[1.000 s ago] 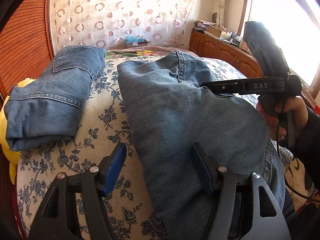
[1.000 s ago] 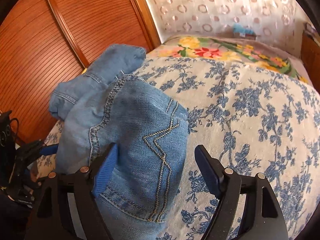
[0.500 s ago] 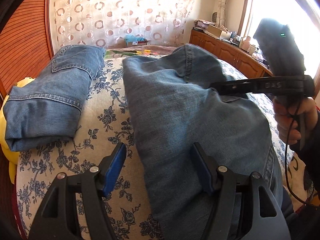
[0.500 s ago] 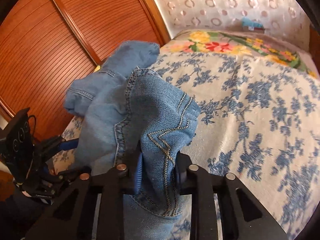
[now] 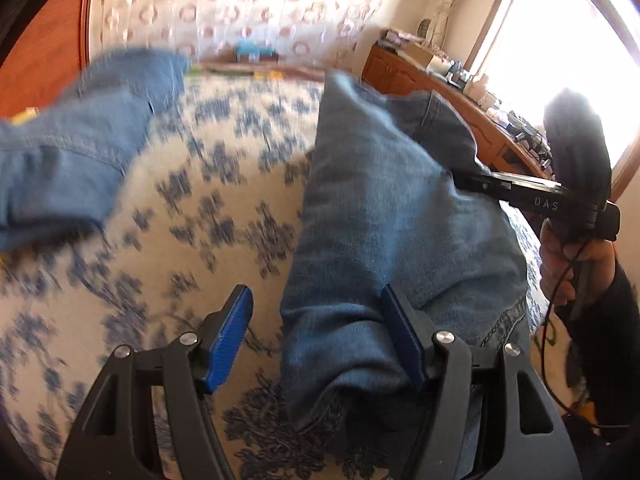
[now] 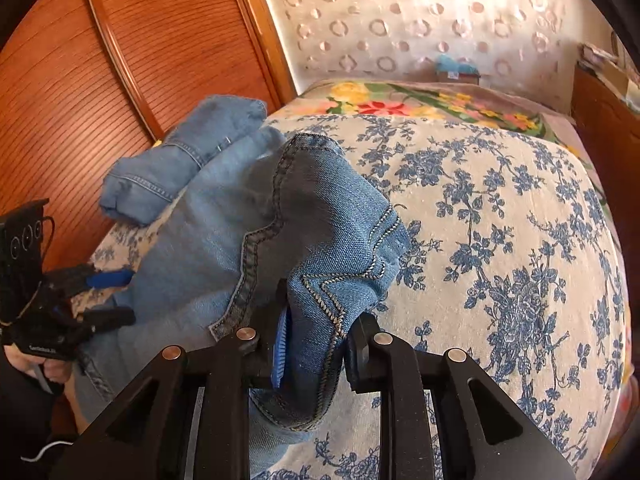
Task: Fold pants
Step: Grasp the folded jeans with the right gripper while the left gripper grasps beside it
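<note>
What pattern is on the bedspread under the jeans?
Blue flowers on a cream bedspread, clearest in the right wrist view.

Bed (image 6: 520, 208): cream cover printed with blue flowers, filling most of both frames. On it: blue jeans (image 5: 380, 220), centre of the left-wrist frame; a folded pair of jeans (image 5: 72, 152) at upper left; floral blanket (image 6: 420, 104) across the far end.

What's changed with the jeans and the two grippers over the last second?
The right gripper shut its jaws on the stitched pocket end of the jeans and lifted it off the floral bedspread. The left gripper stayed open over the near end; the folded jeans stayed put.
</note>
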`<state>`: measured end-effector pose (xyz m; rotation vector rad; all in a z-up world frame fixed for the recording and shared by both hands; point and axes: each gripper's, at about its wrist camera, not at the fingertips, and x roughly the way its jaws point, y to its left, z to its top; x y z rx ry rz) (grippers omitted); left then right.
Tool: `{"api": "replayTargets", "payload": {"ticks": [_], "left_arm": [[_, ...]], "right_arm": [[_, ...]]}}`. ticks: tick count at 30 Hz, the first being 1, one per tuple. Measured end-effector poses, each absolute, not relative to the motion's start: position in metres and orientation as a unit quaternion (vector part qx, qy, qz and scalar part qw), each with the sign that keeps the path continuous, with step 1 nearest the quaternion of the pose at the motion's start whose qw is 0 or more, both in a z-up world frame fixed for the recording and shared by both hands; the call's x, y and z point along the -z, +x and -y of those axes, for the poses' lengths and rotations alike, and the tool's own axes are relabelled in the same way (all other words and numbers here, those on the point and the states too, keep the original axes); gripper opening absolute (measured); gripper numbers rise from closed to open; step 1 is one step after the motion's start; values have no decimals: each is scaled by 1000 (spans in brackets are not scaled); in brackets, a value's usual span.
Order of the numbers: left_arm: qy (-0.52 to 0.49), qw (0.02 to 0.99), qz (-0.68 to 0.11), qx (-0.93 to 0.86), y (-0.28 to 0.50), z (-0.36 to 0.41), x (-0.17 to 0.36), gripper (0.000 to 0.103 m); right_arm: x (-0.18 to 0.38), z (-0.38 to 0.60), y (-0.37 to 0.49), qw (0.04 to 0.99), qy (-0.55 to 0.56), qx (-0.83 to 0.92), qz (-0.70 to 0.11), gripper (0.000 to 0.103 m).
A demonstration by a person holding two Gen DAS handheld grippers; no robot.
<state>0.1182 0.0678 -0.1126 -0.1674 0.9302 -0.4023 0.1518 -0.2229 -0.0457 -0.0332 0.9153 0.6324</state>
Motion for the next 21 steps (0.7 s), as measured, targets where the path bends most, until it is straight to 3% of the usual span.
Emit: {"api": "replayTargets", "payload": {"ticks": [4, 7, 8, 11, 16, 21], "left_arm": [[-96, 867, -446, 202, 116, -71, 116, 64], [-101, 858, -451, 224, 115, -69, 116, 49], [-108, 855, -452, 230, 115, -70, 116, 48], [-111, 851, -452, 242, 114, -70, 116, 42], [-124, 846, -454, 251, 116, -70, 115, 36], [-138, 849, -447, 246, 110, -76, 113, 24]], "right_arm": [[48, 222, 153, 852, -19, -295, -432, 30], [52, 226, 159, 850, 0, -293, -437, 46], [54, 228, 163, 848, 11, -296, -440, 52], [62, 232, 171, 836, 44, -308, -451, 57], [69, 227, 172, 820, 72, -328, -464, 59], [66, 223, 172, 803, 87, -350, -475, 33]]}}
